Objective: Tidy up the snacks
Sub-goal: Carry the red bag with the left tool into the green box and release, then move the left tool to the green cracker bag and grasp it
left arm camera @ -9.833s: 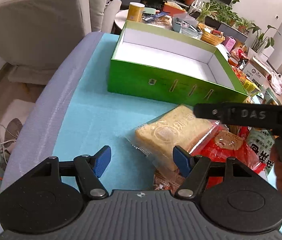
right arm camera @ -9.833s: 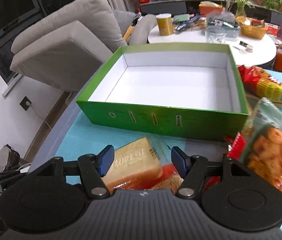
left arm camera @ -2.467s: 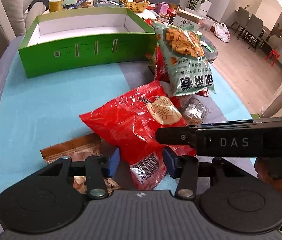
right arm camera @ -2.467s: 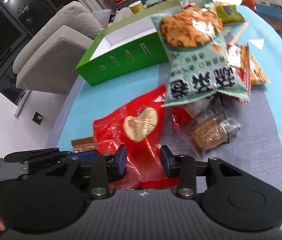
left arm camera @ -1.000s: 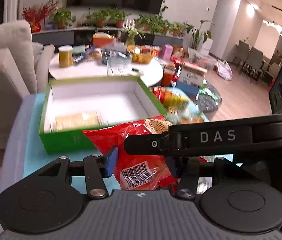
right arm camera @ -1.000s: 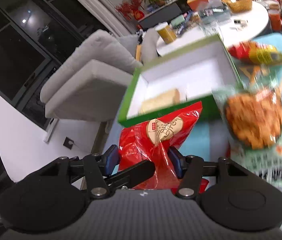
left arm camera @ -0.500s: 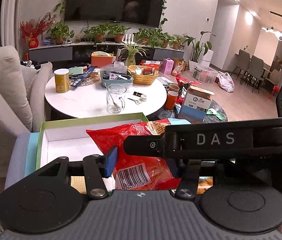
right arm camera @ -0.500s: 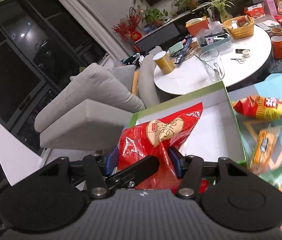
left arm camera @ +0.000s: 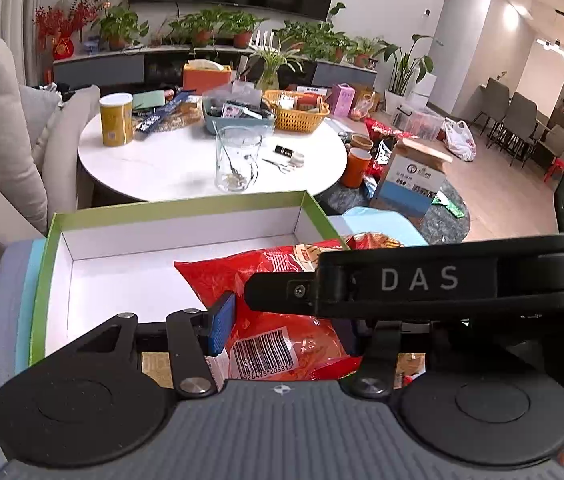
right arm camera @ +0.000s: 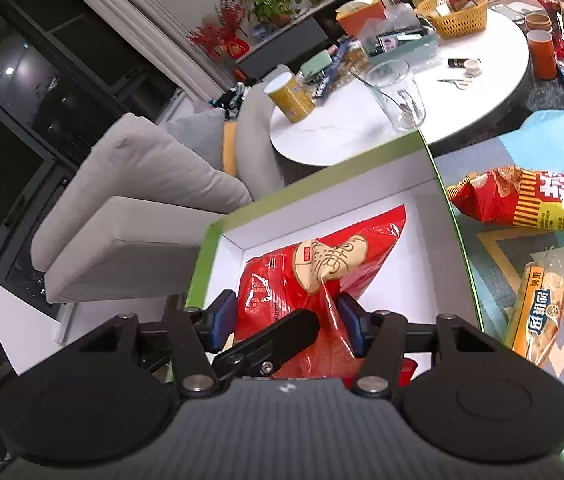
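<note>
While both units grip the red snack bag [right arm camera: 322, 276] over the green box [right arm camera: 458, 232], the left hand-held gripper [left arm camera: 282, 320] and right hand-held gripper [right arm camera: 288, 320] each clamp its lower end. A chip bag [right arm camera: 522, 200] and a bread pack [right arm camera: 538, 304] lie on the worktop [right arm camera: 554, 136] beside the box.

Red snack bag [left arm camera: 278, 300] between left tool's [left arm camera: 286, 320] fingers, over green box [left arm camera: 82, 224].

Light blue tabletop [right arm camera: 554, 136] with grey band, right of frame. Directly on it: green box [right arm camera: 462, 236], red-yellow chip bag [right arm camera: 530, 200], clear-wrapped bread pack [right arm camera: 542, 304] lower right.
</note>
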`<state>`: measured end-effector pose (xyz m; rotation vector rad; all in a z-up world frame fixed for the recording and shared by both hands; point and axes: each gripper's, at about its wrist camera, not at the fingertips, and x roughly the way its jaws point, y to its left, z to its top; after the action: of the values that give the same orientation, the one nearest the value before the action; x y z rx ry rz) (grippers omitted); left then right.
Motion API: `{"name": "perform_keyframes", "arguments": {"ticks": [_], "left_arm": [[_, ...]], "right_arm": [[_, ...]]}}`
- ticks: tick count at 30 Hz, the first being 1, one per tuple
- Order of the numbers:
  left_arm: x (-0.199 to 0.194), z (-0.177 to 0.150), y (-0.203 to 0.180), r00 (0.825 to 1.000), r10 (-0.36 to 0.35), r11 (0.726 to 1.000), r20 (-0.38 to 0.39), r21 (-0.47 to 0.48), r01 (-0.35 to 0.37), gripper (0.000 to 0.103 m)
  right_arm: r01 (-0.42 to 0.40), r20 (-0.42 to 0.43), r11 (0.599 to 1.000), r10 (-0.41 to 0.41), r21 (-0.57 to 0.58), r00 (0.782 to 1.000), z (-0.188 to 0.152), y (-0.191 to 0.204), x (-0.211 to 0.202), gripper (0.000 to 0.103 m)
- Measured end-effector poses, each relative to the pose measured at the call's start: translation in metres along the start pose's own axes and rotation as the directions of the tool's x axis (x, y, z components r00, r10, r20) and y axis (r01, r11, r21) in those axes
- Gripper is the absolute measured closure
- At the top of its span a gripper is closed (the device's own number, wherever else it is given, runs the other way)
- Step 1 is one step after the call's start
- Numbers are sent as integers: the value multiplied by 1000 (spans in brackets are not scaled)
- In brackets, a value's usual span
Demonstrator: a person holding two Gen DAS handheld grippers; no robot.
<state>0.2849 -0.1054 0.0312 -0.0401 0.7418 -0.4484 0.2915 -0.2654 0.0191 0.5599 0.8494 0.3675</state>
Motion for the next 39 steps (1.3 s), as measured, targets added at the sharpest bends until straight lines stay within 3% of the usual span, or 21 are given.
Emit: {"name": "perform_keyframes", "arguments": {"ticks": [9,13,16,19,26,35,39], "left_arm": [[21,-4,3,1000,-15,1000,-5,-15,15,55],[28,-8,7,1000,-18,1000,-21,-17,18,53],[27,-13,10,999,17,1000,-32,-16,-18,53],[25,-17,13,998,31,999,-53,-37,-33,53],[3,-26,8,999,34,998,-38,-46,-36,52],[-33,-44,-9,999,31,999,-21,-33,-32,50],[-49,-59,-10,999,34,998,-25,-55,-36,50]], "right_arm": [[34,-8,999,-34,20,999,2,-12,11,31],[86,11,996,-87,31,996,-1,-15,10,29],[114,47,993,-113,-4,992,-3,-15,0,28],[80,44,996,-78,-44,996,-2,-12,-11,26],[133,62,984,-127,-116,990,-11,-13,-40,26],[202,90,978,-197,-55,976,-37,-42,-81,21],[167,55,986,-168,15,984,-59,-51,-88,20]]}}
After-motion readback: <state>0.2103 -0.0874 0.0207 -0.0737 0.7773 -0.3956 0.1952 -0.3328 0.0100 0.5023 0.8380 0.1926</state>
